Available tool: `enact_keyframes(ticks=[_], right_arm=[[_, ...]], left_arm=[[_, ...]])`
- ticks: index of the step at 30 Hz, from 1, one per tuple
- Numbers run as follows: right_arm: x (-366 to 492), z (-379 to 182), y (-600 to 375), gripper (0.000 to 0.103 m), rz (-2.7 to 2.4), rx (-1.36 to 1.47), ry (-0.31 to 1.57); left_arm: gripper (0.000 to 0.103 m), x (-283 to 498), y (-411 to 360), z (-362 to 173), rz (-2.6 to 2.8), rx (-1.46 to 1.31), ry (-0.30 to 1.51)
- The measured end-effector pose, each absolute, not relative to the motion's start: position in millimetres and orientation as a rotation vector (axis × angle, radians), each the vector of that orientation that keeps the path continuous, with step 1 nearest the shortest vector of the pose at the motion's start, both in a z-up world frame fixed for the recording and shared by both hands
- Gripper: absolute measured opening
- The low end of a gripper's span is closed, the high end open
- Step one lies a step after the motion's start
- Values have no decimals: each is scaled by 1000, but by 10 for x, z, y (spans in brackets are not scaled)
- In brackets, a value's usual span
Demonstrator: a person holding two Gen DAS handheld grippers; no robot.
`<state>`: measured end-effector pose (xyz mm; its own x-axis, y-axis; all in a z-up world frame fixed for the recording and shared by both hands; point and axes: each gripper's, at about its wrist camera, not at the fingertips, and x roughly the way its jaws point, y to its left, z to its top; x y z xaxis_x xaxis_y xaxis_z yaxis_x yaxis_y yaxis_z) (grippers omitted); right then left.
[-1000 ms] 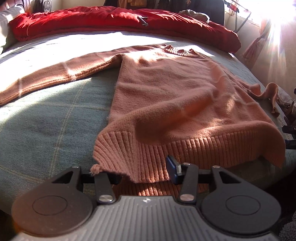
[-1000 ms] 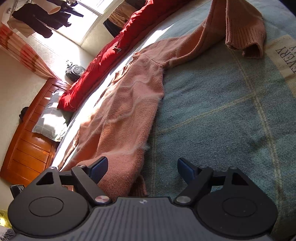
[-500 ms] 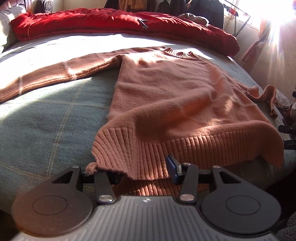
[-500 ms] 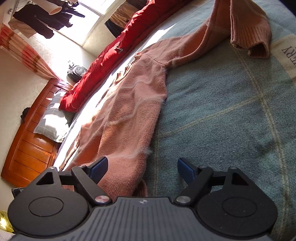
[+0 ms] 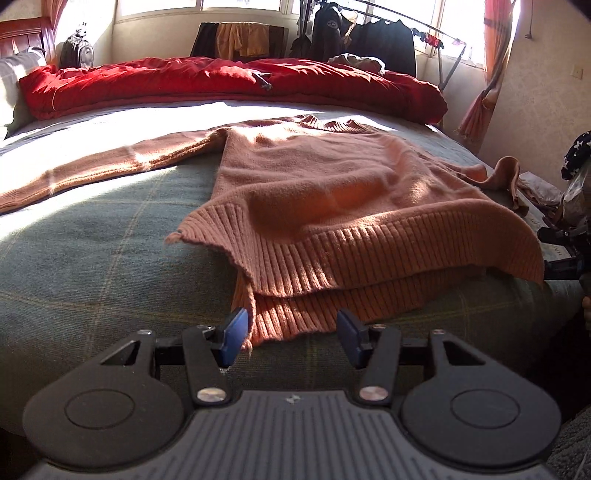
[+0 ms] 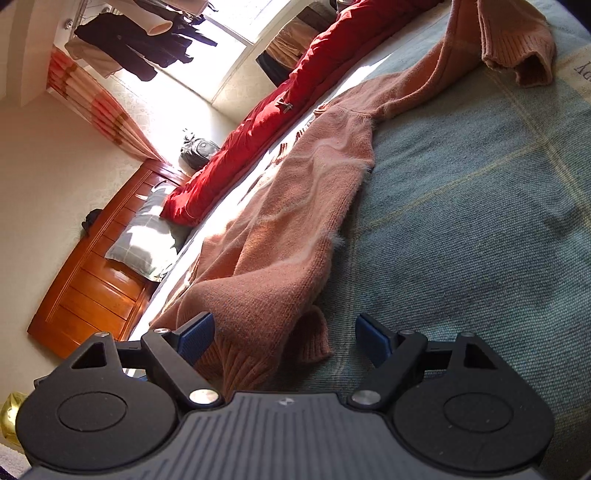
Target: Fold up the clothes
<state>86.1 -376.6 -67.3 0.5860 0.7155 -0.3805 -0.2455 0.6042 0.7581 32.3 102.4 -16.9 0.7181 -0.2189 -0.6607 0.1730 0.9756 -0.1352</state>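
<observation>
A salmon knit sweater [image 5: 332, 184] lies spread on the bed, with one sleeve [image 5: 92, 173] stretched out to the left. Its ribbed hem [image 5: 303, 317] faces me in two loose layers. My left gripper [image 5: 291, 335] sits at the hem's near left corner. Its jaws are opening; the lower hem layer lies between the blue pads [image 5: 234, 334] without being pressed. In the right wrist view the sweater [image 6: 295, 206] runs away from me and the other sleeve's cuff [image 6: 517, 48] is bunched at the top right. My right gripper [image 6: 284, 341] is wide and still opening, and the hem's right corner [image 6: 266, 343] lies loose between its fingers.
The bed has a grey-green plaid cover [image 5: 92, 266] that drops away at the near edge. A red duvet [image 5: 221, 85] lies along the far side, with a pillow [image 6: 144, 240] and a wooden headboard [image 6: 92, 288] to the left. Behind the bed stands a clothes rack [image 5: 369, 33]. A star-patterned sleeve [image 5: 578, 155] shows at the right.
The left gripper let go of the hem and drew back, so both its pads are bare and the hem lies on the bed. The right gripper shifted slightly along the hem corner, jaws still wide.
</observation>
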Motion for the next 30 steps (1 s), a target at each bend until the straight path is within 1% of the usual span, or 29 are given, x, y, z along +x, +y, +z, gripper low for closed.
enact_keyframes(ticks=[6,10,12,15,18,23,26,30], right_arm=[[787,-678,-3666,95,690,679,677],[757,-643,-3559,96,709,588,655],[742,-617,-3487,97,720,522,648],[717,-575,-3370,97,753,458,630],[729,-499,-3282,95,821,459,620],[805,-200,-3275,95,912,508,552],[942,-24,-3293,95,959,544,526],[1137,138,-3237,95,964,518,513]], left_arm=[[53,1,856,-215,-260,-46,729],[54,-89,541,-160,-385,40,684],[59,-89,355,-154,-463,87,653],[59,-4,71,-177,-572,138,628],[59,126,-234,-215,-694,162,603],[59,360,-704,-273,-870,200,557],[59,532,-906,-328,-945,202,548],[59,759,-1054,-387,-972,192,563]])
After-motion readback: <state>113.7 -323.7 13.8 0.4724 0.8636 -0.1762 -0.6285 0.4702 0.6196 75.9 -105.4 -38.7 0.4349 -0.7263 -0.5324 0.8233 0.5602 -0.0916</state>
